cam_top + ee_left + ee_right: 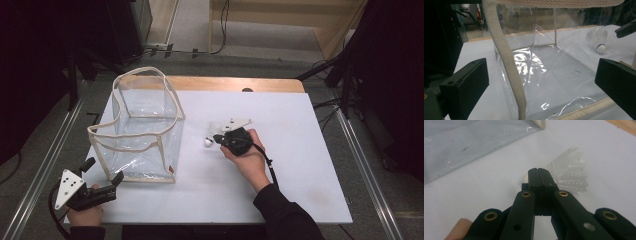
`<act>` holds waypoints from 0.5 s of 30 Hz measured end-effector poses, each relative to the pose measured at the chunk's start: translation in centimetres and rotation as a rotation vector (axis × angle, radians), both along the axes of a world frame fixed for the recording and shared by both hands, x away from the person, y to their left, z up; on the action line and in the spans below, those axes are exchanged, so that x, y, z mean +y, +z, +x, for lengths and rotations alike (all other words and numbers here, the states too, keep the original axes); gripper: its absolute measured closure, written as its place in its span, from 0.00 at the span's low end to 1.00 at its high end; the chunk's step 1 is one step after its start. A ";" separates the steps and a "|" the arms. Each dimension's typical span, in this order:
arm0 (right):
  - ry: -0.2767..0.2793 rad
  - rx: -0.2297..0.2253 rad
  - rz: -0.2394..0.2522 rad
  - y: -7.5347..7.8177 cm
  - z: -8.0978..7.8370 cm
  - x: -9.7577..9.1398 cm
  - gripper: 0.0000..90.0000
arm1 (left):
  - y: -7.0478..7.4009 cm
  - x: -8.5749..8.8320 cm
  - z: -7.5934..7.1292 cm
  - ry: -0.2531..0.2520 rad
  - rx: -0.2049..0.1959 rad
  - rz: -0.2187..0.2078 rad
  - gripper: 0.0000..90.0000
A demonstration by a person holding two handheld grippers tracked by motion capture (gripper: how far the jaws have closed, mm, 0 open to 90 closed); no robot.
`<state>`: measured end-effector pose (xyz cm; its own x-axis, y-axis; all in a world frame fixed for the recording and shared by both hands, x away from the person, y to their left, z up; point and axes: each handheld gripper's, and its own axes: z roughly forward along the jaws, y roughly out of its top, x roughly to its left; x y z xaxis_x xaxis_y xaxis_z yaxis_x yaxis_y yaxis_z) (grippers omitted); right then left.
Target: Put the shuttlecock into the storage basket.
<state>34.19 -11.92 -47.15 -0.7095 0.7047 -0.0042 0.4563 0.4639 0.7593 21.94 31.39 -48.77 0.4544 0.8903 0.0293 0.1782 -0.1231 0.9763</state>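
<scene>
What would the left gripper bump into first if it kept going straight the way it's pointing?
Most likely the clear bag. The left gripper has its jaws wide open, with the bag's white edge strip standing right between them, so that strip looks like the first thing it would touch, though the depth is hard to judge.

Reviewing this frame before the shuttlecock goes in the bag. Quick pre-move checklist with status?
1. Right claw shut: ok, jaws pressed together.
2. Shuttlecock actually gripped: cannot tell; it lies just past the shut jaw tips, contact hidden.
3. Clear bag upright, mouth open: ok.
4. Left claw open around the bag's near corner trim: ok, jaws wide, not pressing.
5. Path from shuttlecock to bag over the white board: ok, nothing between.
</scene>
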 end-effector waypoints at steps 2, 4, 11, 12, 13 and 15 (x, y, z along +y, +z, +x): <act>0.006 0.003 -0.001 -0.1 0.0 0.7 0.97 | 0.0 0.0 0.0 0.000 0.000 -0.002 0.00; 0.016 0.005 -0.004 -0.3 0.2 1.5 0.97 | 0.0 0.0 0.0 -0.001 0.001 -0.002 0.00; 0.022 0.026 -0.031 -1.8 1.1 5.3 0.97 | 0.0 0.0 0.0 -0.002 0.001 -0.002 0.00; 0.013 0.028 -0.035 -2.3 1.4 6.1 0.97 | 0.0 0.0 0.0 -0.003 0.000 -0.003 0.00; 0.013 0.028 -0.035 -2.3 1.4 6.1 0.97 | 0.0 0.1 0.0 -0.003 0.001 -0.003 0.00; 0.000 0.034 -0.024 -2.6 1.6 6.6 0.97 | 0.0 0.1 0.0 -0.003 0.000 -0.004 0.00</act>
<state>35.76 -5.29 -49.75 -0.7095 0.7047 0.0029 0.4817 0.4819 0.7320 21.94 31.45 -48.77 0.4572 0.8890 0.0258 0.1779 -0.1198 0.9767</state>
